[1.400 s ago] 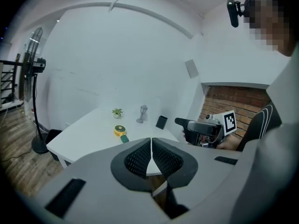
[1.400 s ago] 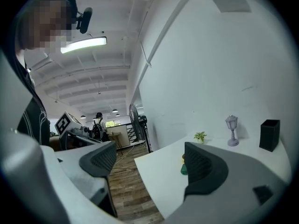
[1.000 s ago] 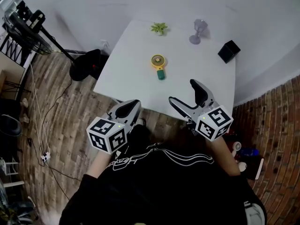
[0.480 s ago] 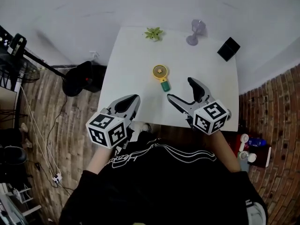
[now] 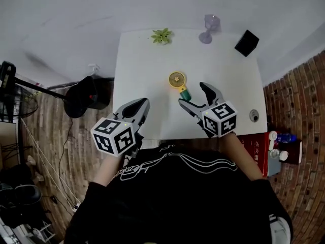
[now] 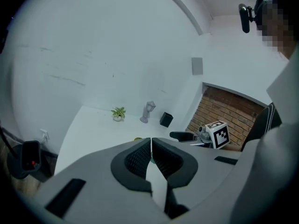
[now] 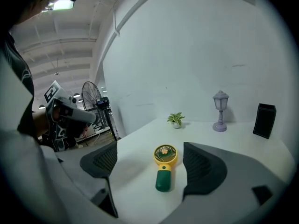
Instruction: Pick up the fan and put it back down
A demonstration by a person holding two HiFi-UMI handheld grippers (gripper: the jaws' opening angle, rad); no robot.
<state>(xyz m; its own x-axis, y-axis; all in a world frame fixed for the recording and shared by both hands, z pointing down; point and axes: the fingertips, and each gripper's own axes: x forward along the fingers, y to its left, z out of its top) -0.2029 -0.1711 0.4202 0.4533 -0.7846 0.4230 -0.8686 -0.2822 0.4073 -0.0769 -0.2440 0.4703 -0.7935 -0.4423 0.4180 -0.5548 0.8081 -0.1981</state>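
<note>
fan [image 5: 177,81]: small handheld one with a yellow round head and green handle. It lies flat near the middle of the desk [image 5: 142,75], head toward the wall, handle toward the person.
right tool [image 5: 192,94]: jaws wide apart, nothing held. It sits low over the desk's near half, pointing at the fan.
right tool vs fan: in the right gripper view the fan [image 7: 164,166] is framed in the gap between the two jaws of the tool [image 7: 150,160]. Neither jaw touches it. In the head view the handle end sits right by the jaw tips.
left tool [image 5: 142,105]: jaws pressed together, nothing between them (left gripper view [image 6: 151,148]). It hovers over the desk's near-left edge, well clear of the fan.
far edge of desk: small potted plant [image 5: 161,35], purple lamp [image 5: 208,28] and black box [image 5: 246,42] in a row from left to right, all apart from the fan.
desk right edge: small round thing [image 5: 254,116], can't tell what it is.
floor [image 5: 56,156]: brick-pattern, with a black round base [image 5: 84,96] left of the desk.
person: black top, arms forward, one tool in each hand.
</note>
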